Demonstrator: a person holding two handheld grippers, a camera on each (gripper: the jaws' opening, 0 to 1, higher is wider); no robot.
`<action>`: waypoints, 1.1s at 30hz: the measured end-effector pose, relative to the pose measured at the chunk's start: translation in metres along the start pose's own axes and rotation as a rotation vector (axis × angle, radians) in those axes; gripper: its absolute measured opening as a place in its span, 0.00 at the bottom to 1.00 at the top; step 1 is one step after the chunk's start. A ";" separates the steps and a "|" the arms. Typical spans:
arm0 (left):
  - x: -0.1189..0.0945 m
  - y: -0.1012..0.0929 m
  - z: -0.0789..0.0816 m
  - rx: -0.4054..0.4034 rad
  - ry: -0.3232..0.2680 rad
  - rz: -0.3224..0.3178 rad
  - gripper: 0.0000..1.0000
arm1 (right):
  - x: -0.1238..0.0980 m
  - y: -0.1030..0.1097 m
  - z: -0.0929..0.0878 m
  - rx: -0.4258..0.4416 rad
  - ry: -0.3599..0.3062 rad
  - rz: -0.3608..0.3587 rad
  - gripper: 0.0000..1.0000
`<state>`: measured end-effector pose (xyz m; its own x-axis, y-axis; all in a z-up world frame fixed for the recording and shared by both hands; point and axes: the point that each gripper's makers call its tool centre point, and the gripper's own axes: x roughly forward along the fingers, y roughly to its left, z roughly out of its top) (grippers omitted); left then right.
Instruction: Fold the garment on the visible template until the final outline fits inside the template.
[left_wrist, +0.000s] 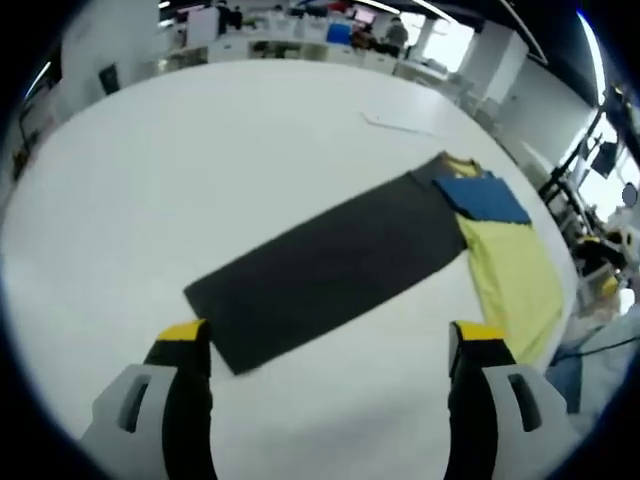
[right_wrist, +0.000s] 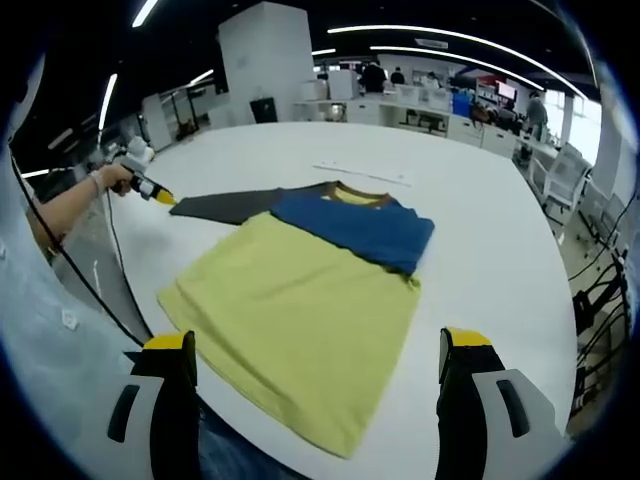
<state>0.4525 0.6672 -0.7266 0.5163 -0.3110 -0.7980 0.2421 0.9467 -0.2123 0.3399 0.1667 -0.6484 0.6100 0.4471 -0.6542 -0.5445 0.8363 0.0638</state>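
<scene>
no text, label, brand, number or sign can be read in either view. the garment (right_wrist: 300, 300) shows plain yellow and blue cloth with no legible print, and the dark template (left_wrist: 330, 265) on the white table (left_wrist: 200, 150) bears no marking. a thin white strip (right_wrist: 362, 172) near the table's far edge is too small to make out any writing.

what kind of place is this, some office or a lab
Probably an open-plan office or lab floor. A big white table holds the yellow and blue shirt and a dark template, with rows of desks behind and strip ceiling lights overhead.
</scene>
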 end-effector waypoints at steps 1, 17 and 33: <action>0.001 0.000 -0.001 -0.003 0.001 0.000 0.95 | 0.000 0.000 0.000 0.000 0.001 0.000 1.00; 0.007 0.023 -0.011 -0.054 -0.002 0.048 0.86 | 0.004 -0.003 -0.001 0.004 0.019 -0.011 1.00; 0.016 0.041 0.002 -0.151 -0.077 0.054 0.69 | 0.000 -0.010 0.000 -0.003 0.040 -0.034 1.00</action>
<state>0.4719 0.7014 -0.7470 0.5880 -0.2591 -0.7662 0.0893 0.9623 -0.2569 0.3460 0.1582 -0.6492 0.6047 0.4051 -0.6857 -0.5252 0.8501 0.0390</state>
